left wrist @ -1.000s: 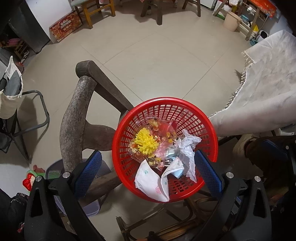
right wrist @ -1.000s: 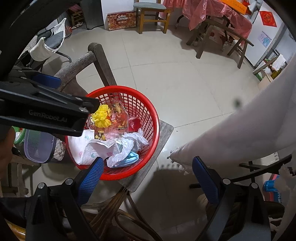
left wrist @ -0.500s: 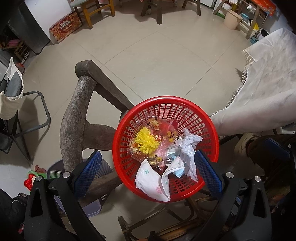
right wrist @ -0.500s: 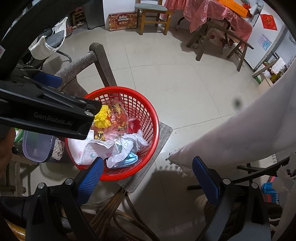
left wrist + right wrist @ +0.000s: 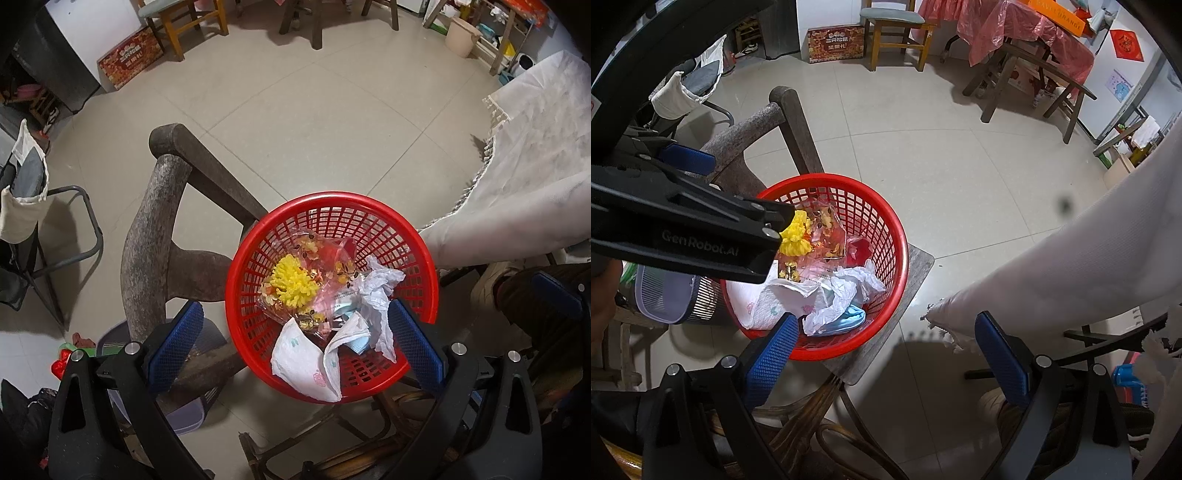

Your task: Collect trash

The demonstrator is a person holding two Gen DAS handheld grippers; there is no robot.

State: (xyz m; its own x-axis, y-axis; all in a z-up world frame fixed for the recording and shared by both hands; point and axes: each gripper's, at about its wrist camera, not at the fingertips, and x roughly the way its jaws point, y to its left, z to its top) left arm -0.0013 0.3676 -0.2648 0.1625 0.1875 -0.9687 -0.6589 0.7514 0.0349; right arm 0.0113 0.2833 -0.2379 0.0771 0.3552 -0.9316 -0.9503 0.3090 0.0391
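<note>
A: Item one, the basket?
B: Red, mesh-walled, standing on the seat of a wooden chair. Holds a yellow tuft, a clear printed wrapper, crumpled white paper, a folded tissue hanging over the near rim, and something pale blue under the paper.

A: Left gripper?
B: Above the basket's near side, jaws wide, nothing between them.

A: Right gripper?
B: Beside the basket, over the seat edge and floor; jaws wide, empty. One blue pad overlaps the basket's rim in its own view.

A: Surroundings?
B: White cloth to the right, near the basket. Tiled floor. A lavender bin behind the chair.
</note>
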